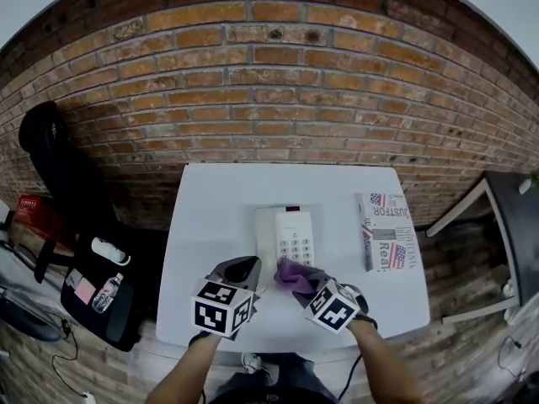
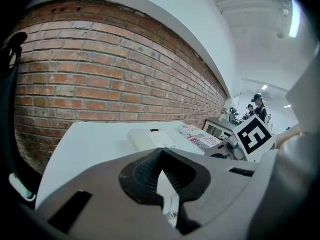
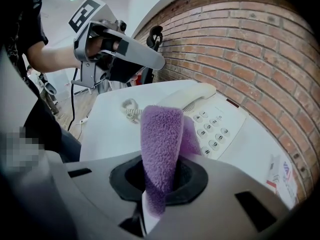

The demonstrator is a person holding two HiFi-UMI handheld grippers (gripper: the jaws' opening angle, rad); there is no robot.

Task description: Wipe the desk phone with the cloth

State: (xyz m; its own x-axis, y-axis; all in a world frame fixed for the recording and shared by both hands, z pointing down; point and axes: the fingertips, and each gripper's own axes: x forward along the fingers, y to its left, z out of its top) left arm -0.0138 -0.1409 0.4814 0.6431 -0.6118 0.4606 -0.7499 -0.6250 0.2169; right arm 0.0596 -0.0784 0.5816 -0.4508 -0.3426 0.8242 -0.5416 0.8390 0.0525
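The brick wall (image 1: pixel 278 74) took up most of the head view, with a white table (image 1: pixel 210 217) pushed against it. The desk phone (image 1: pixel 286 232) sat mid-table and a printed booklet (image 1: pixel 385 230) lay off to its right. Then the small stuff: the purple cloth (image 3: pixel 160 134) was pinched in the right gripper (image 3: pixel 159 179), a fat fold sticking out past the tips. The left gripper (image 2: pixel 162 176) hovered by the phone's near-left corner, its jaws closed up with nothing between them. Biggest worry from here, probably: nobody was pinning the phone down, so a firm swipe could shove the whole unit across the slick tabletop, or knock the handset (image 3: pixel 190 96) off its cradle and drag the curly cord (image 3: pixel 131 109). The loose fold could also mash a few keys (image 3: pixel 212 129). The phone lay just ahead of the right gripper, the keypad right past the cloth's tip, though whether the cloth was actually touching yet wasn't clear.
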